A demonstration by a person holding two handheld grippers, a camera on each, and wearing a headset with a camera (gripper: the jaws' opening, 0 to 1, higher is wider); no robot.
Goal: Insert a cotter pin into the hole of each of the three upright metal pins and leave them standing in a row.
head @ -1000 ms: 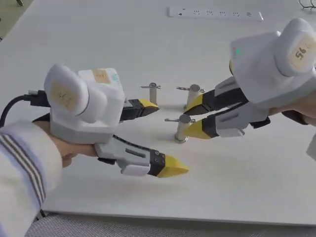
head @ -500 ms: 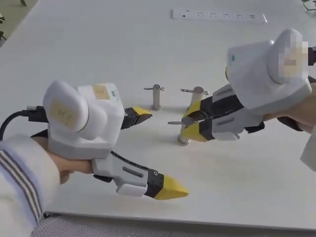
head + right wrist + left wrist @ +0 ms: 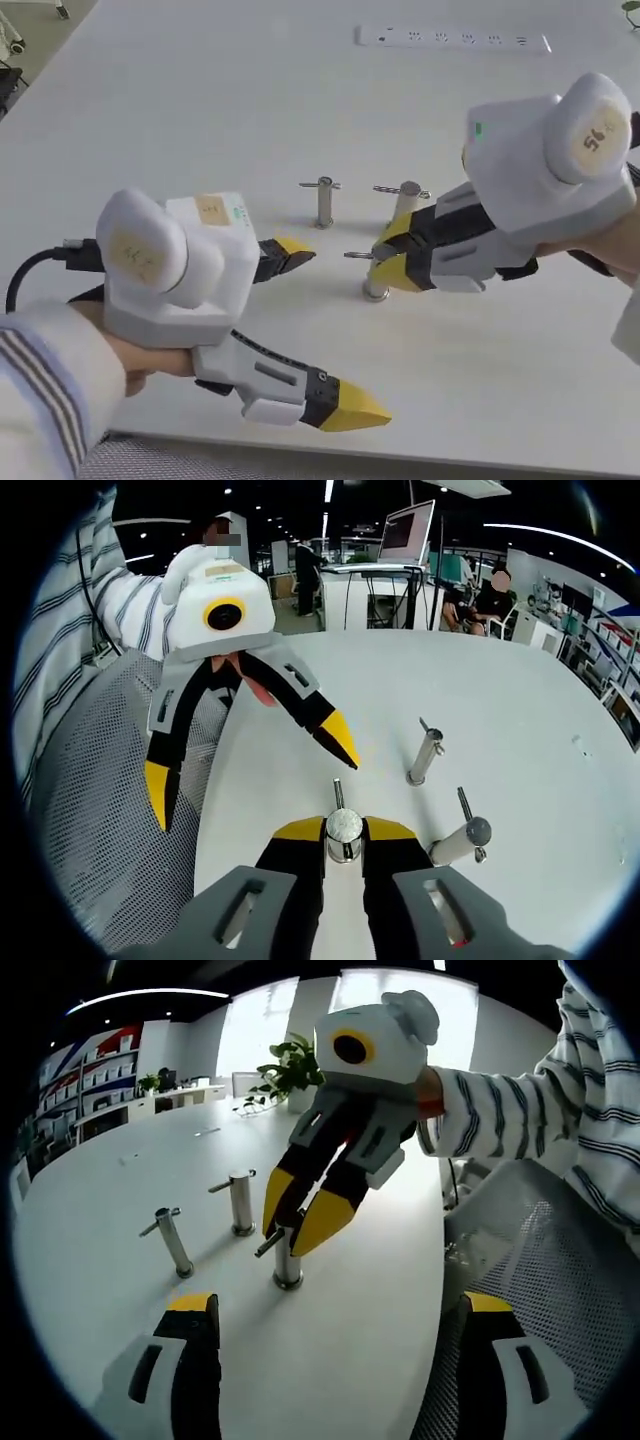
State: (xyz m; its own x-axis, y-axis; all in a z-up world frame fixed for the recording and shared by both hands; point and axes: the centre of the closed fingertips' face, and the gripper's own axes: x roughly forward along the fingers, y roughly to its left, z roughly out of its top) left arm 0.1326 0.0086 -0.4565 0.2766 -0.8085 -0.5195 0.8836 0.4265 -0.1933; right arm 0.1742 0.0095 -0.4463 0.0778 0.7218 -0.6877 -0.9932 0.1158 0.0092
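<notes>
Three upright metal pins stand on the white table [image 3: 180, 110], each with a cotter pin through its top. The far left pin [image 3: 325, 203] and the far right pin [image 3: 407, 200] stand free. My right gripper [image 3: 385, 265] is shut on the nearest pin [image 3: 376, 275]; its round top [image 3: 343, 828] sits between the yellow fingertips [image 3: 300, 831]. My left gripper [image 3: 325, 330] is open and holds nothing, a little left of the pins. From the left gripper view the three pins [image 3: 173, 1240] [image 3: 241, 1202] [image 3: 288, 1258] lie ahead, with the right gripper [image 3: 310, 1205] clamped on the nearest.
A white power strip [image 3: 452, 39] lies at the table's far edge. The near table edge runs just below the left gripper. A grey mesh chair seat [image 3: 110, 810] is beside the table. A potted plant [image 3: 290, 1060] stands at the far end.
The right gripper's jaws, open around the nearest pin a second ago, have shut on it. The left gripper has stayed open and barely moved. The head camera shifted slightly.
</notes>
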